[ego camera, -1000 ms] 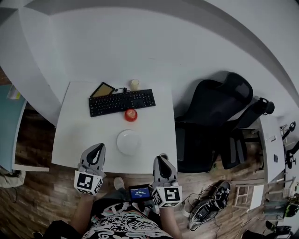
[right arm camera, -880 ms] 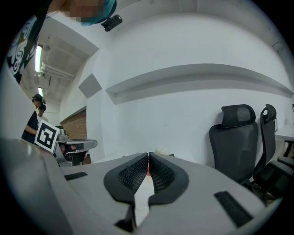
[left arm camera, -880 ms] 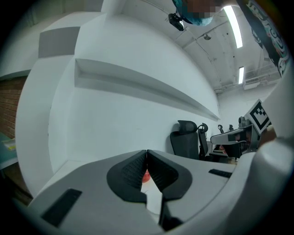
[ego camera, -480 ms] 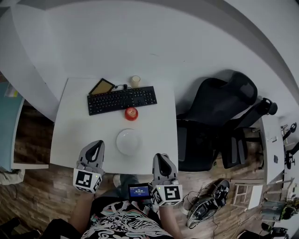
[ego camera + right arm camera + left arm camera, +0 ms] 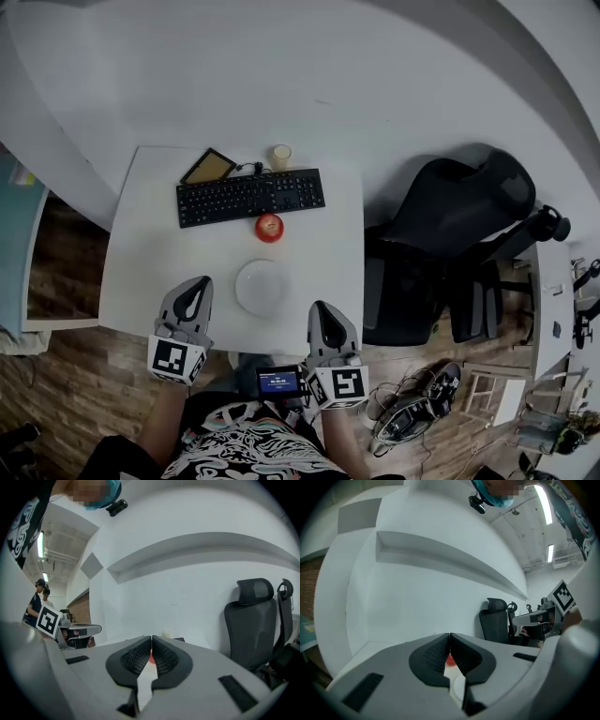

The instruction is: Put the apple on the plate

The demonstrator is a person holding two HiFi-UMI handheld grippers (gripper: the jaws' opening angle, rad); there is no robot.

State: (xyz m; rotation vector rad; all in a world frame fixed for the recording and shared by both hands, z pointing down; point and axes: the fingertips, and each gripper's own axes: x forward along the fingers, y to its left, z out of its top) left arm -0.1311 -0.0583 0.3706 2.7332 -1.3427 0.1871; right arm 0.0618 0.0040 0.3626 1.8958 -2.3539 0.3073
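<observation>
We face a white bench (image 5: pixel 141 272) with a black office chair (image 5: pixel 441 225) at its right side. A black keyboard (image 5: pixel 249 196) lies across the far part of the bench. We hold the left tool (image 5: pixel 197 283) and the right tool (image 5: pixel 320 307) over the near edge, each with its jaws pressed together and nothing gripped. The white plate (image 5: pixel 261 287) sits between them, and the red apple (image 5: pixel 269 227) rests on the bench between plate and keyboard, apart from the plate.
</observation>
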